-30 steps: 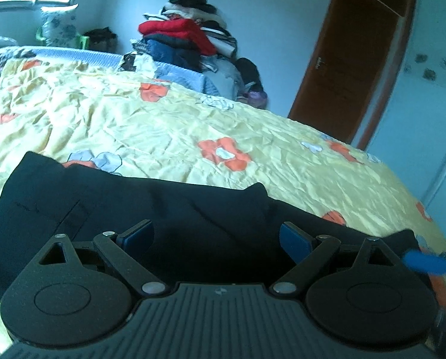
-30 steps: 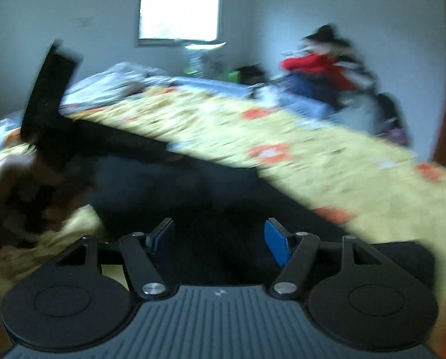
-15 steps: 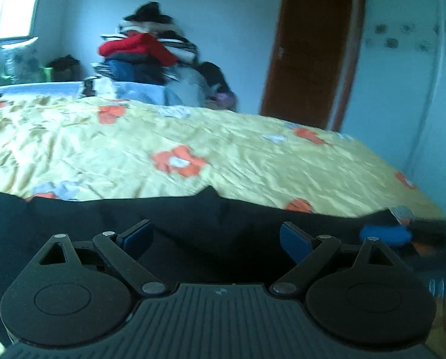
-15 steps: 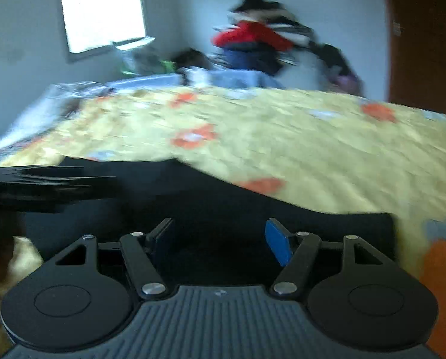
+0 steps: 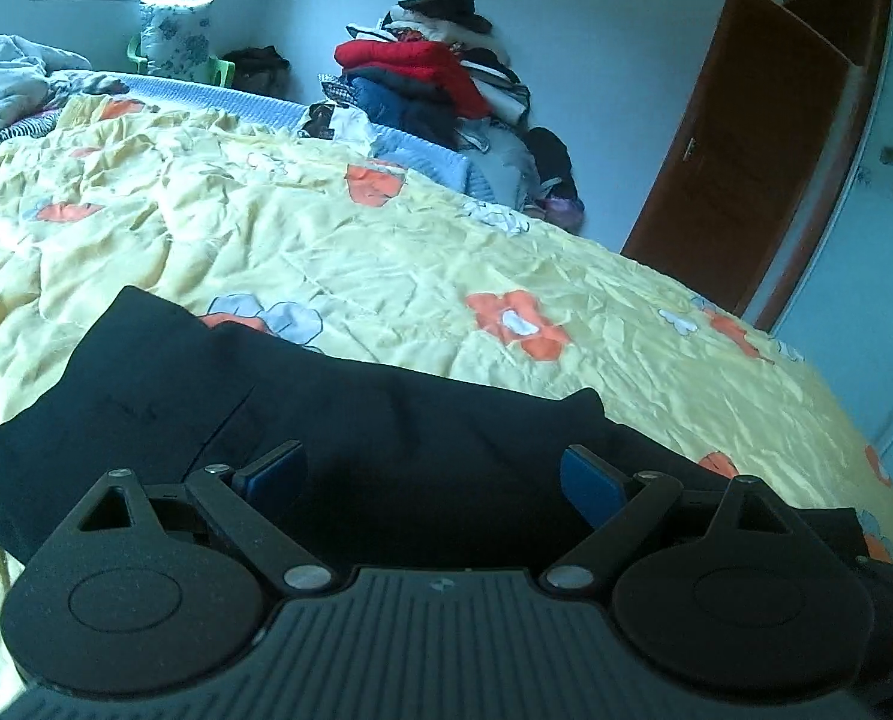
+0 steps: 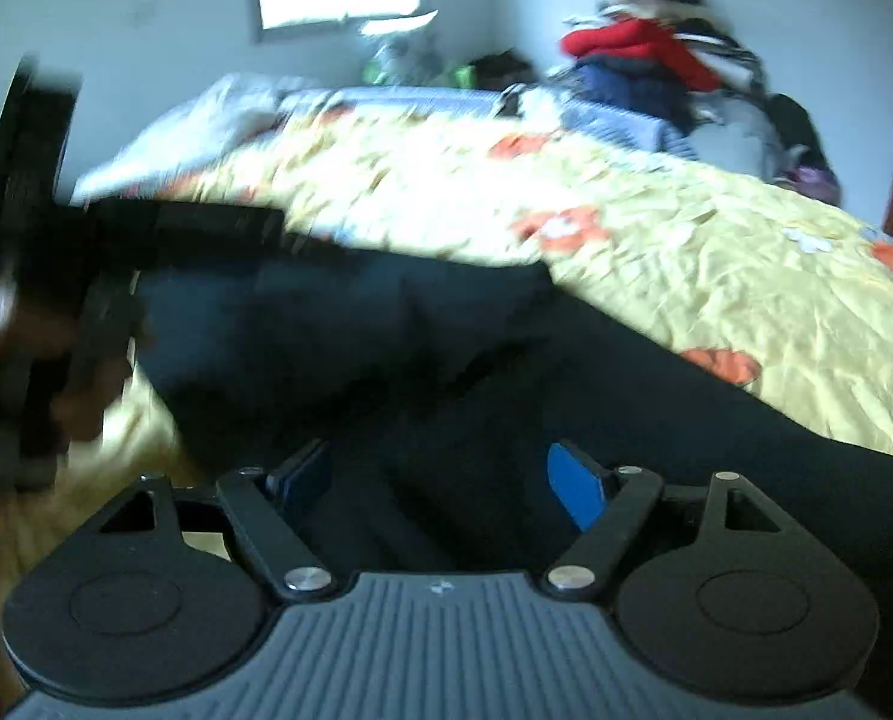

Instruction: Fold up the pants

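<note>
Your black pants (image 5: 386,420) lie across the lower half of the left wrist view, spread on the yellow flowered bedspread (image 5: 386,252). Their near edge is hidden under your left gripper (image 5: 431,480), and the right end is cut off behind the gripper body at lower right. The left jaws stand wide apart, blue pads (image 5: 590,483) clear of the cloth, gripping nothing. Whether the fingertips touch the fabric below them cannot be told from this angle.

In the right wrist view the pants (image 6: 446,360) run from centre left to the lower right edge, and the whole frame is smeared with blur. Your right gripper (image 6: 440,480) has just been opening; its jaws are released, with dark cloth lying beneath and between them, and the pads not pressing on it. The left pad is in shadow and hard to make out.

At the left edge of that view, a dark blurred shape is your other gripper (image 6: 32,228), with a hand (image 6: 2,372) below it, both too smeared for detail.

A heap of clothes (image 5: 434,78) sits in the upper middle, a brown door (image 5: 740,150) at upper right.
</note>
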{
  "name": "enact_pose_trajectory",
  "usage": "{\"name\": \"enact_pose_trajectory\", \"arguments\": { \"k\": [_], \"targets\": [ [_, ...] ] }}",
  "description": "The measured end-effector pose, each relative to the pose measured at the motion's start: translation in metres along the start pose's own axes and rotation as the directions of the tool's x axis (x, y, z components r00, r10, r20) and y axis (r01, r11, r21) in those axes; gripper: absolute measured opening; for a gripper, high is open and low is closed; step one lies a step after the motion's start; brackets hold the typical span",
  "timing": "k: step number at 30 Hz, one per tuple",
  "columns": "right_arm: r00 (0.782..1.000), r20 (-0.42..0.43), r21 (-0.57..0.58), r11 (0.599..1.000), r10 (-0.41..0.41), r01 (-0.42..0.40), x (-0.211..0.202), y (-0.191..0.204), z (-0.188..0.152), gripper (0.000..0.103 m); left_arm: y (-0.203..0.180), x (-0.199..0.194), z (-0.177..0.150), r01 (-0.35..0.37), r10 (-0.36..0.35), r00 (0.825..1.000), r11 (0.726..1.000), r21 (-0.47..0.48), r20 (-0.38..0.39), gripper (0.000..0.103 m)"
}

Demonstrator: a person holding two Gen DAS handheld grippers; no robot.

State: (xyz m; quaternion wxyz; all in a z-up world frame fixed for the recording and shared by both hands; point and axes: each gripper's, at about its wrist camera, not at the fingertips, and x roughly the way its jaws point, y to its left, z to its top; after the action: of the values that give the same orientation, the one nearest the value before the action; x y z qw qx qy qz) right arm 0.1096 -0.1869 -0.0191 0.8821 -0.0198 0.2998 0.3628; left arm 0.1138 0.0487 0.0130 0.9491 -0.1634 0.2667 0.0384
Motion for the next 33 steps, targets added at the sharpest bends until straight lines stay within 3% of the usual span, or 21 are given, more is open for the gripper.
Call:
{"name": "enact_pose_trajectory", "arguments": {
  "k": [3, 6, 9, 11, 14, 16, 19, 22, 25, 28, 33],
  "targets": [
    [0.998, -0.05, 0.032, 0.999, 0.027, -0.026, 0.015, 0.0, -0.002, 0.08, 0.003, -0.004, 0.001, -0.007, 0.006, 1.0, 0.999, 0.035, 0.013, 0.093],
    [0.994, -0.106, -0.119, 0.993, -0.017, 0.004, 0.02, 0.022, -0.006, 0.088, 0.009, -0.003, 0.0, -0.048, 0.047, 0.999, 0.995, 0.09, 0.006, 0.096],
    [0.996, -0.084, -0.111, 0.994, -0.007, -0.002, 0.016, 0.029, 0.0, 0.089, 0.016, 0.007, -0.007, -0.086, 0.093, 0.995, 0.985, 0.15, -0.039, 0.098],
    [0.997, -0.073, -0.088, 0.996, 0.01, -0.016, 0.015, 0.03, 0.004, 0.089, 0.015, 0.013, -0.015, -0.092, 0.111, 0.991, 0.968, 0.234, -0.072, 0.099],
    [0.99, -0.142, -0.128, 0.992, -0.015, -0.003, 0.035, 0.04, 0.002, 0.093, 0.006, 0.005, -0.023, -0.111, 0.128, 0.991, 0.933, 0.342, -0.026, 0.098],
    [0.989, -0.141, -0.176, 0.984, -0.054, 0.029, 0.037, 0.05, 0.002, 0.095, 0.007, -0.003, -0.025, -0.11, 0.115, 0.993, 0.919, 0.378, 0.008, 0.099],
    [0.991, -0.107, -0.154, 0.986, -0.082, 0.065, 0.032, 0.057, 0.007, 0.095, 0.019, -0.008, -0.022, -0.161, 0.151, 0.987, 0.918, 0.363, 0.055, 0.099],
    [0.994, -0.063, -0.134, 0.988, -0.089, 0.08, 0.034, 0.069, 0.014, 0.095, 0.041, -0.006, -0.017, -0.158, 0.161, 0.987, 0.942, 0.296, 0.013, 0.099],
    [0.996, -0.075, -0.134, 0.99, -0.058, 0.048, 0.05, 0.08, 0.014, 0.099, 0.059, -0.007, -0.02, -0.143, 0.148, 0.989, 0.955, 0.259, 0.0, 0.101],
    [0.991, -0.097, -0.125, 0.989, -0.088, 0.076, 0.067, 0.087, 0.004, 0.1, 0.058, -0.009, -0.025, -0.141, 0.146, 0.989, 0.943, 0.302, 0.006, 0.103],
    [0.995, -0.025, -0.058, 0.994, -0.092, 0.091, 0.063, 0.084, -0.009, 0.103, 0.052, -0.005, -0.027, -0.162, 0.172, 0.985, 0.929, 0.332, 0.001, 0.103]
  ]
}}
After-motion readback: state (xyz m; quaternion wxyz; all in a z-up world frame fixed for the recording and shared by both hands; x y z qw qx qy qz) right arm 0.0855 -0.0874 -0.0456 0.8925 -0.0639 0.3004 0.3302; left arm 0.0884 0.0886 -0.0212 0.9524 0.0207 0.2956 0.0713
